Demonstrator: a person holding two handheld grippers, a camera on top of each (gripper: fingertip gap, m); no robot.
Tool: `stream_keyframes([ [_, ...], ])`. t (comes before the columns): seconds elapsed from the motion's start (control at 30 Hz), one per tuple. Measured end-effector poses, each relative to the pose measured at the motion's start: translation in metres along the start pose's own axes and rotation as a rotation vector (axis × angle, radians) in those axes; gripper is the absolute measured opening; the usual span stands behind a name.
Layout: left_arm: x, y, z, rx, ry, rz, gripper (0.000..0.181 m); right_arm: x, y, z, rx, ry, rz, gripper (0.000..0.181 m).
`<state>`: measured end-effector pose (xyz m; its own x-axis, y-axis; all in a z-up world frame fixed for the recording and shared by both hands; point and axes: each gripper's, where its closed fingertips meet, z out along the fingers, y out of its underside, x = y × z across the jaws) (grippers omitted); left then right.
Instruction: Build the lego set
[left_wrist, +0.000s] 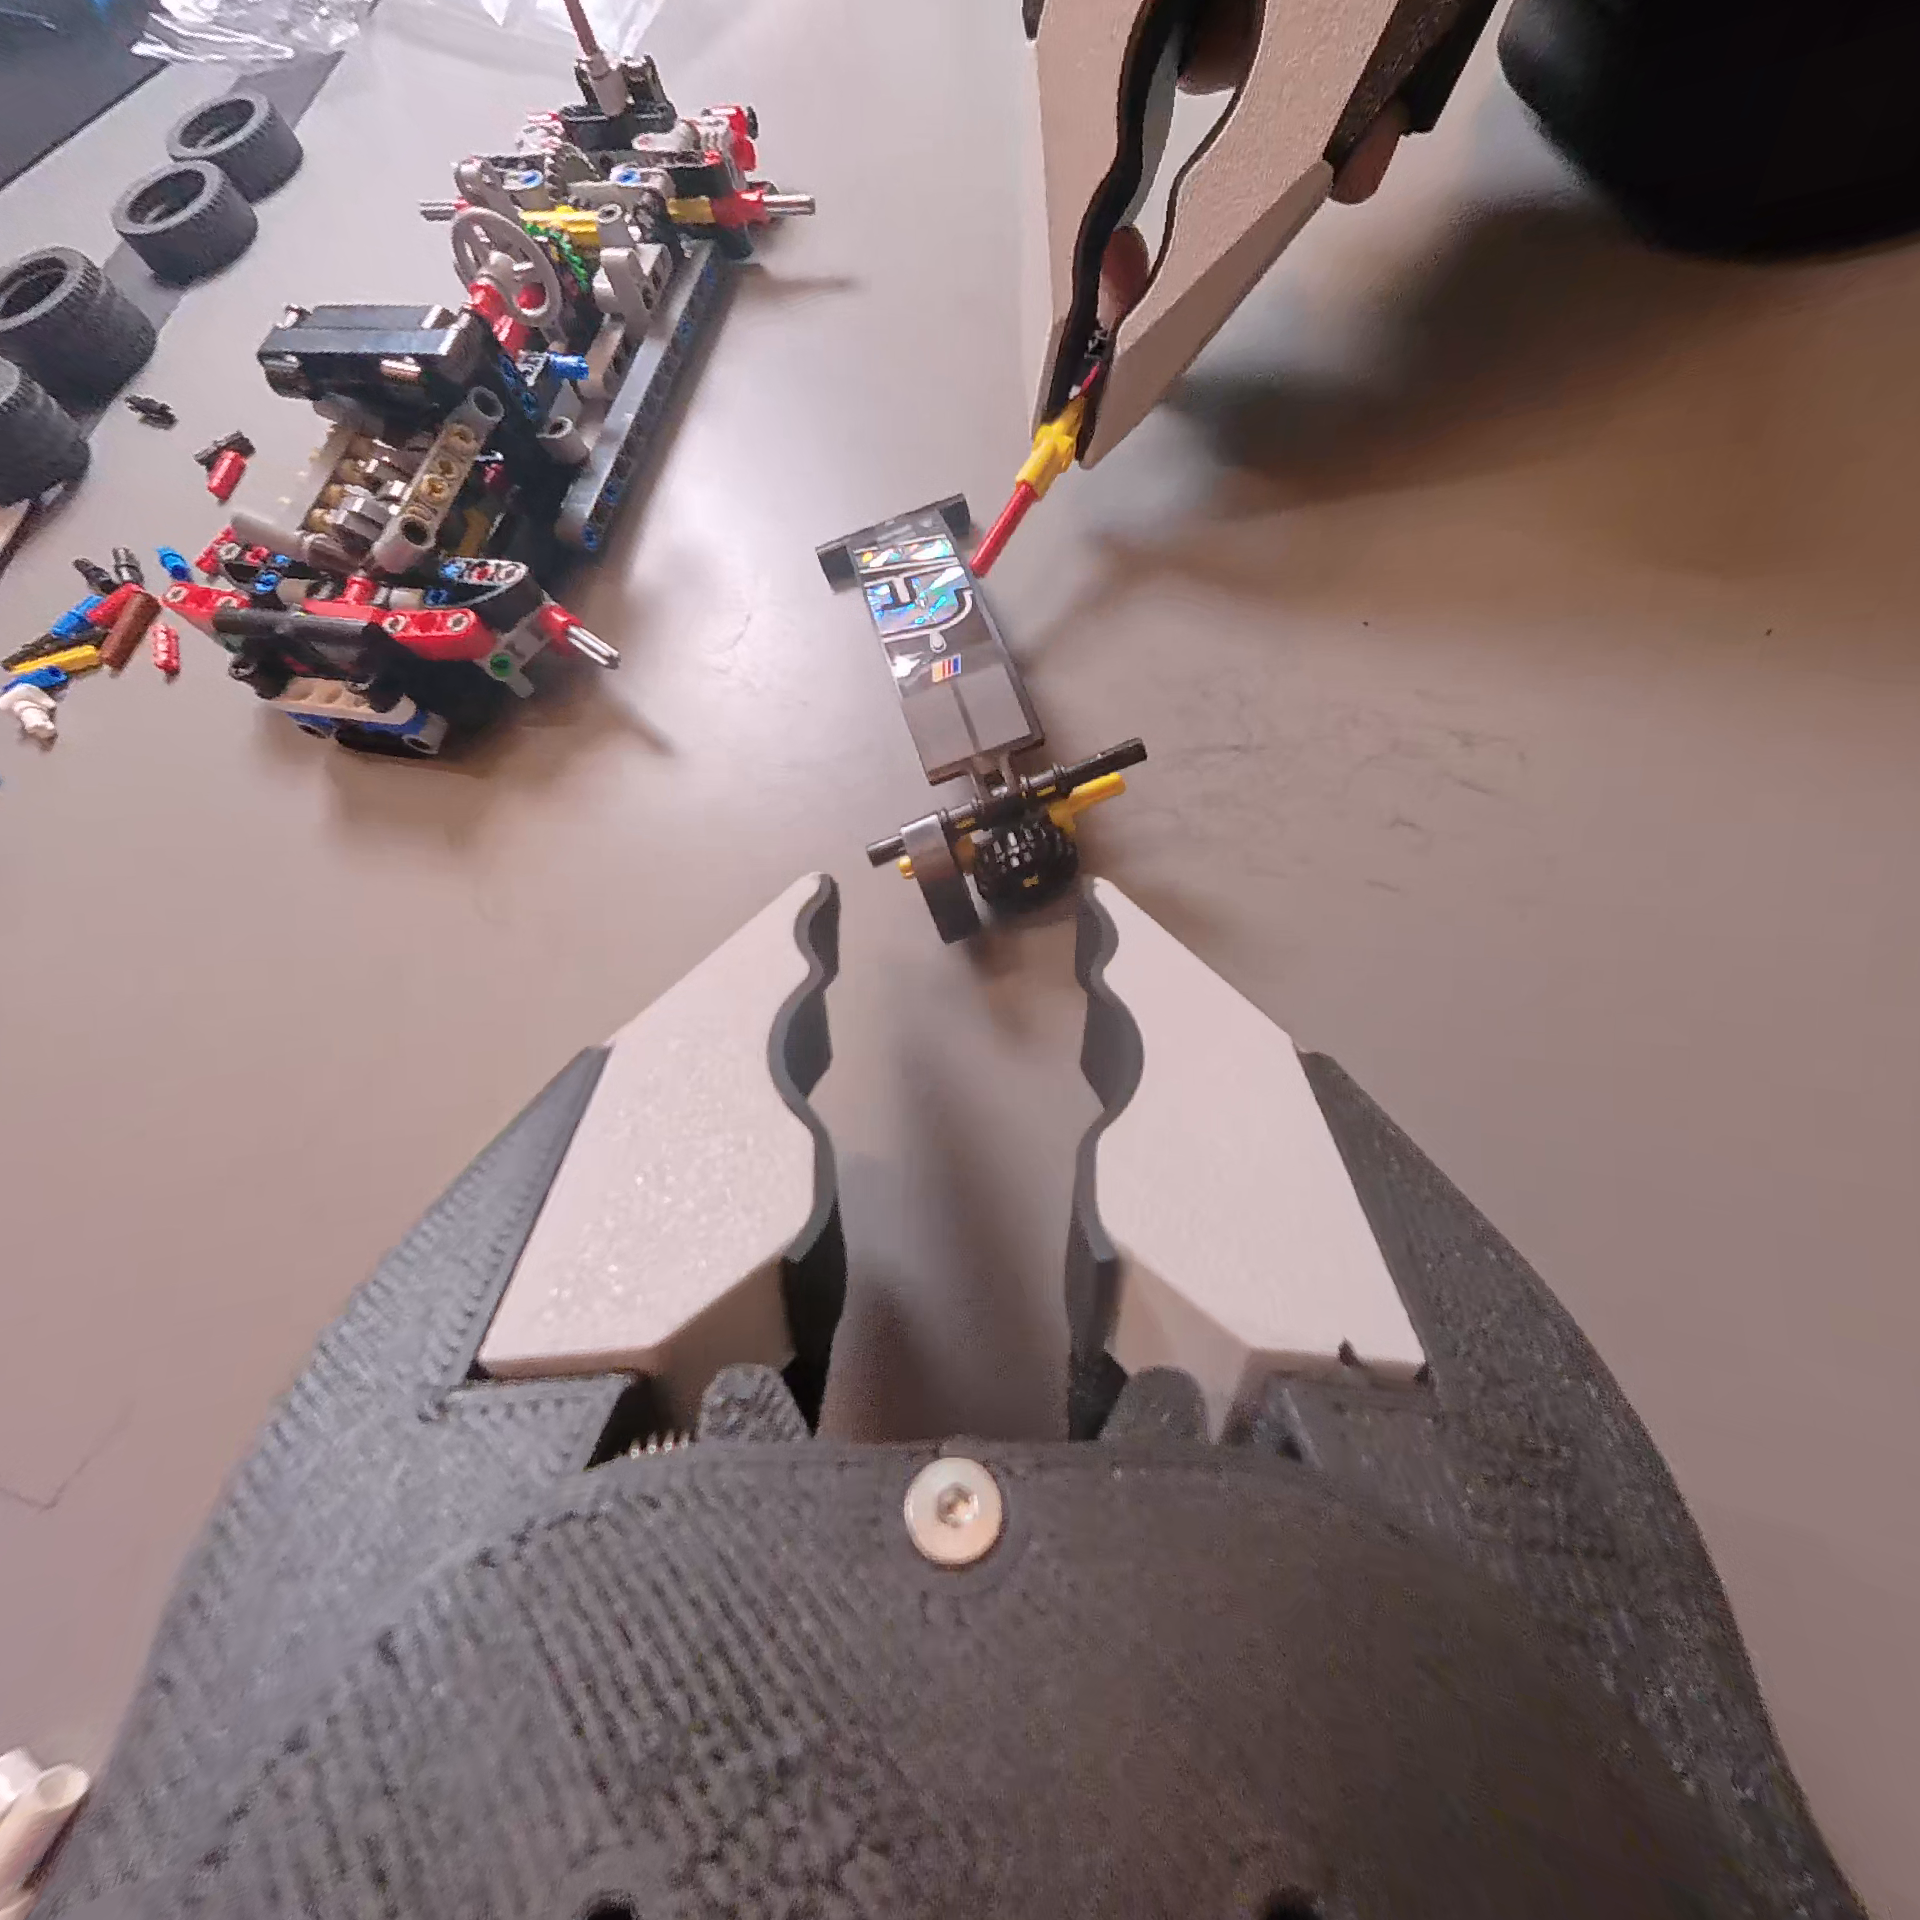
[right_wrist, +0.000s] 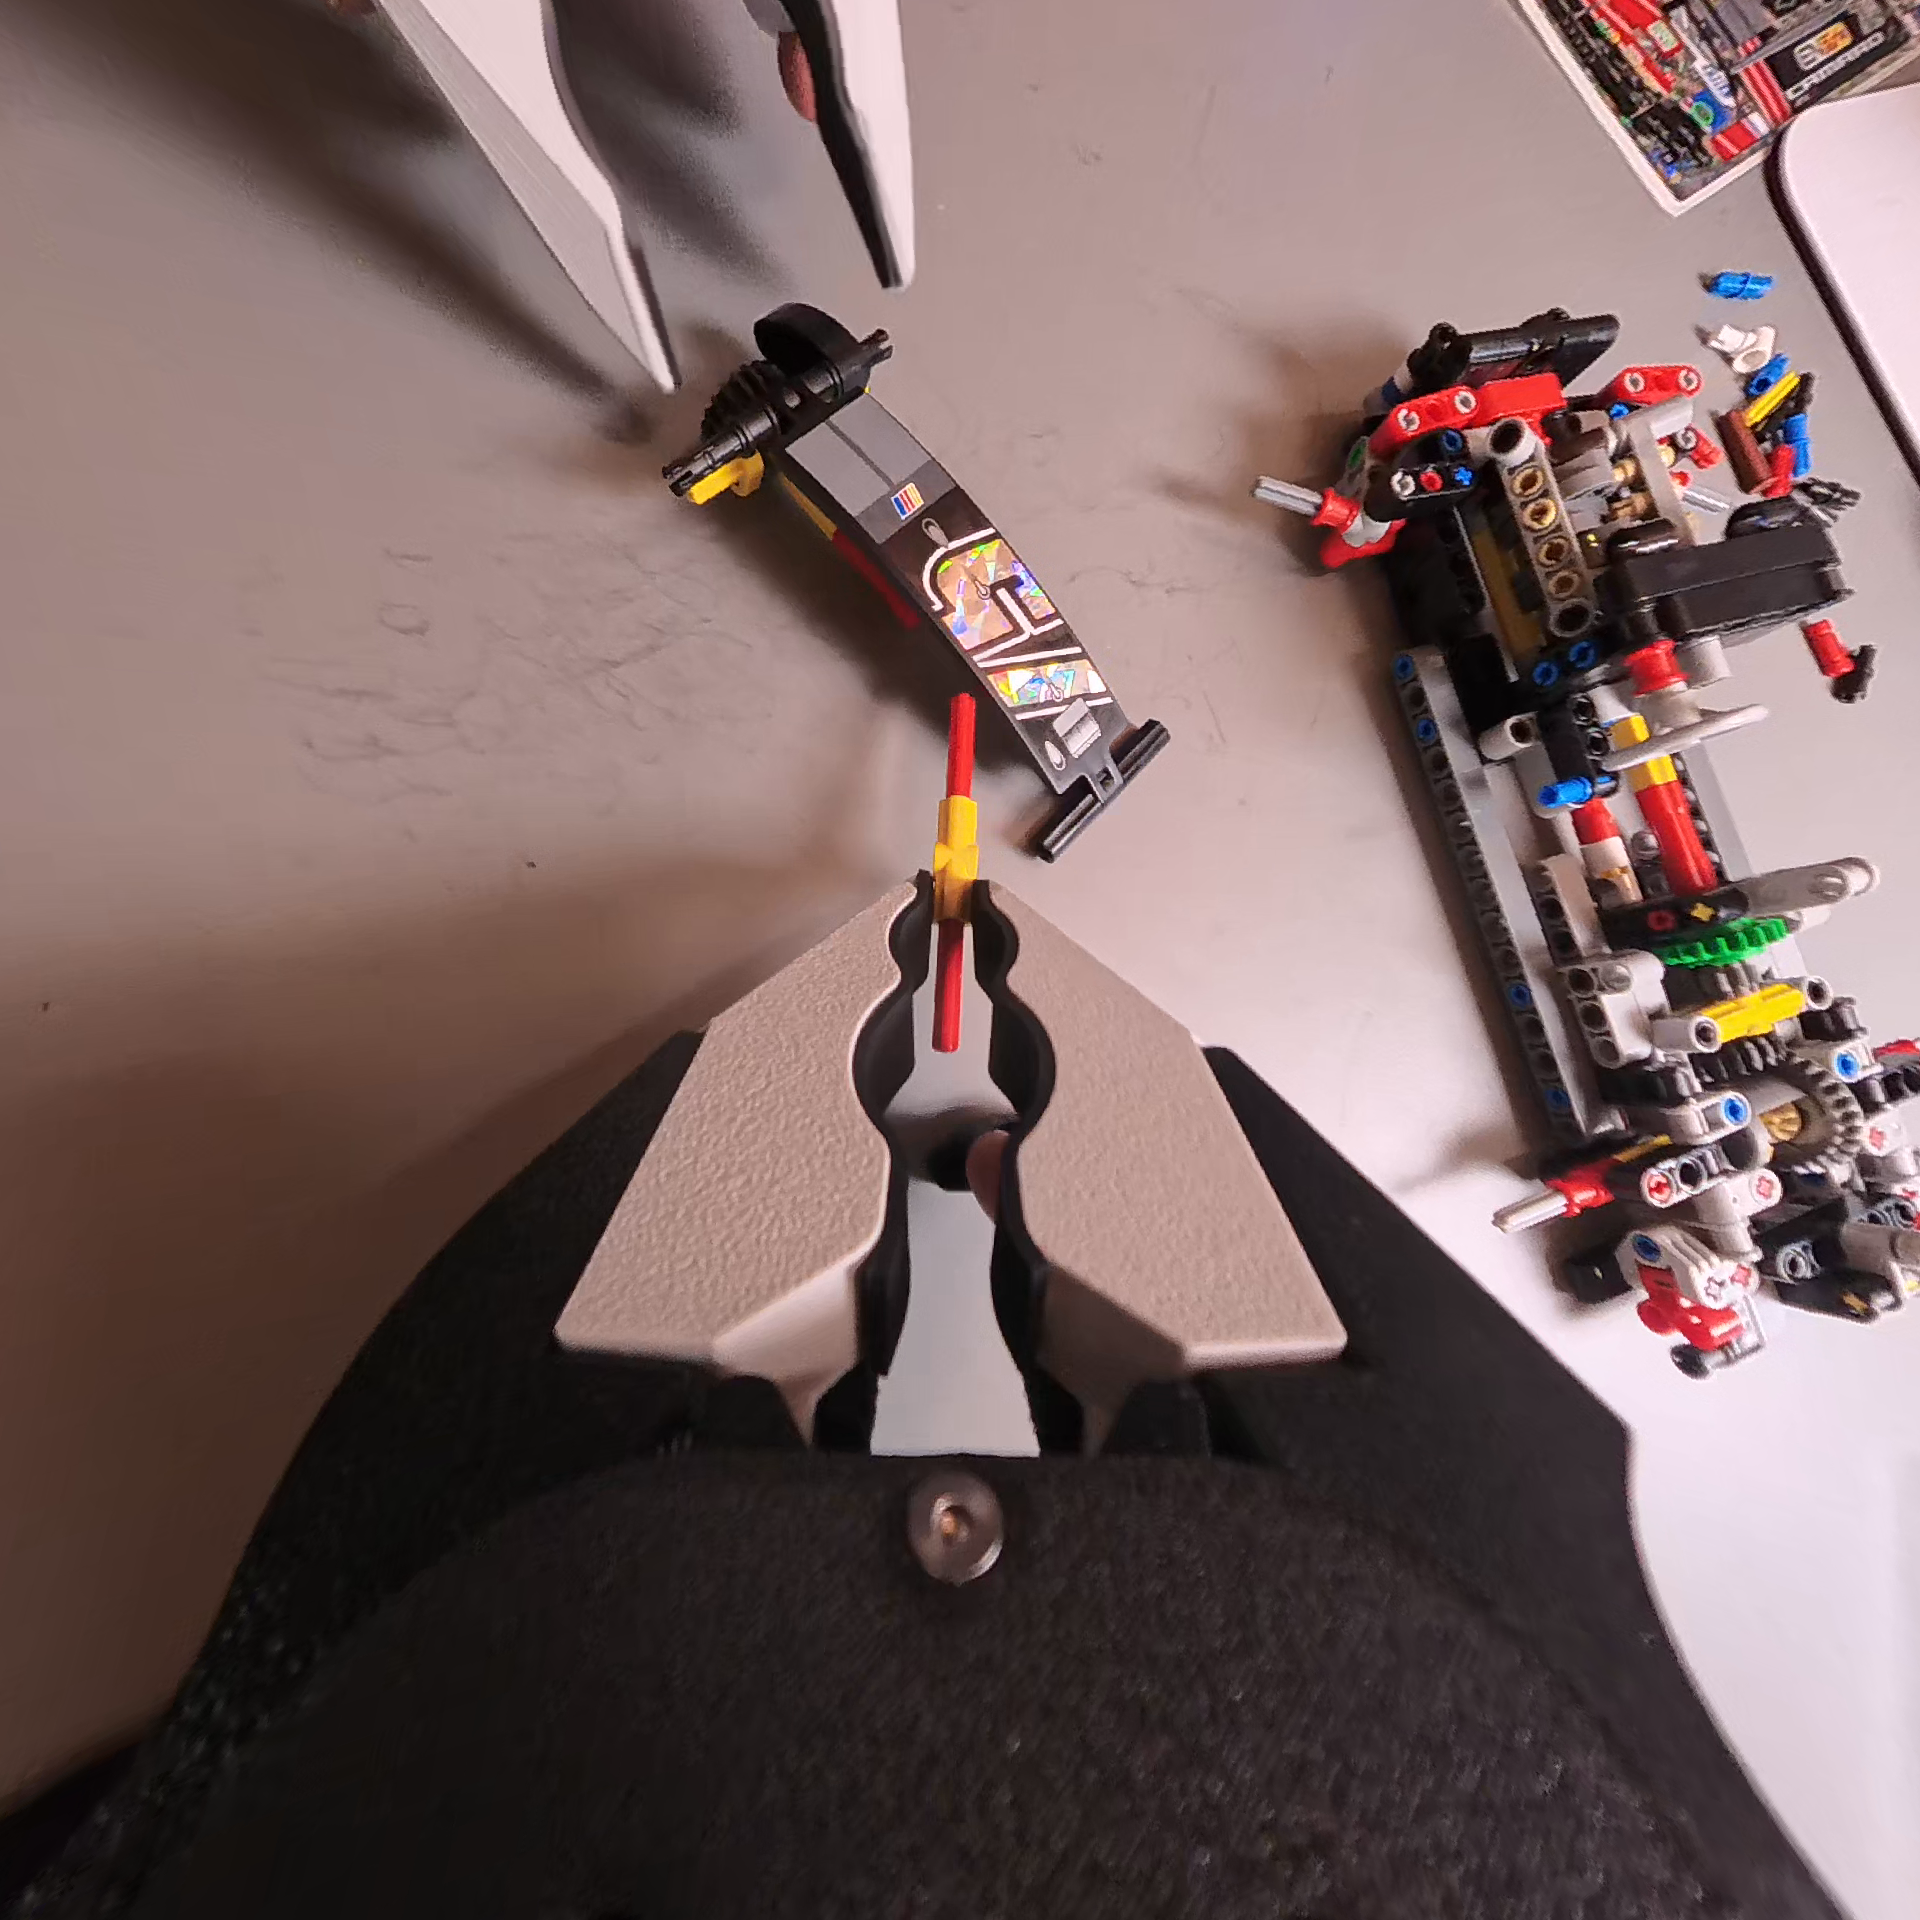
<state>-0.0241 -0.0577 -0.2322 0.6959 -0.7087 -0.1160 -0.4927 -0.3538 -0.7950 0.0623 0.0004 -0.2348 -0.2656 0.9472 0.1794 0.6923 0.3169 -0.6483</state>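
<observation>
A long dark panel piece with shiny stickers lies on the table, with a black axle, gear and grey wheel at one end; it also shows in the right wrist view. My left gripper is open and empty, its tips just short of the gear end. My right gripper is shut on a red axle with a yellow connector, whose tip points down near the panel's other end. The right gripper also shows in the left wrist view. The left gripper shows in the right wrist view.
A large half-built car chassis lies left of the panel, seen also in the right wrist view. Several black tyres and loose small pieces lie at far left. An instruction booklet is at top right. Across from one pair of fingers to the other is roughly 11 cm.
</observation>
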Motion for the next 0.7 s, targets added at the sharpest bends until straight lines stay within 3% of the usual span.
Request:
stream_keyframes([
  [0.1, 0.006, 0.002, 0.008, -0.016, 0.018, -0.001, 0.052, -0.002, 0.0, 0.001, 0.002, -0.006, -0.006, 0.003],
  [0.4, 0.026, -0.001, 0.011, -0.029, 0.079, 0.047, 0.031, 0.008, -0.007, 0.001, 0.063, 0.028, 0.033, 0.003],
  [0.7, 0.017, -0.001, 0.008, -0.013, 0.05, 0.028, 0.032, 0.025, -0.01, -0.007, 0.096, 0.094, 0.052, 0.003],
])
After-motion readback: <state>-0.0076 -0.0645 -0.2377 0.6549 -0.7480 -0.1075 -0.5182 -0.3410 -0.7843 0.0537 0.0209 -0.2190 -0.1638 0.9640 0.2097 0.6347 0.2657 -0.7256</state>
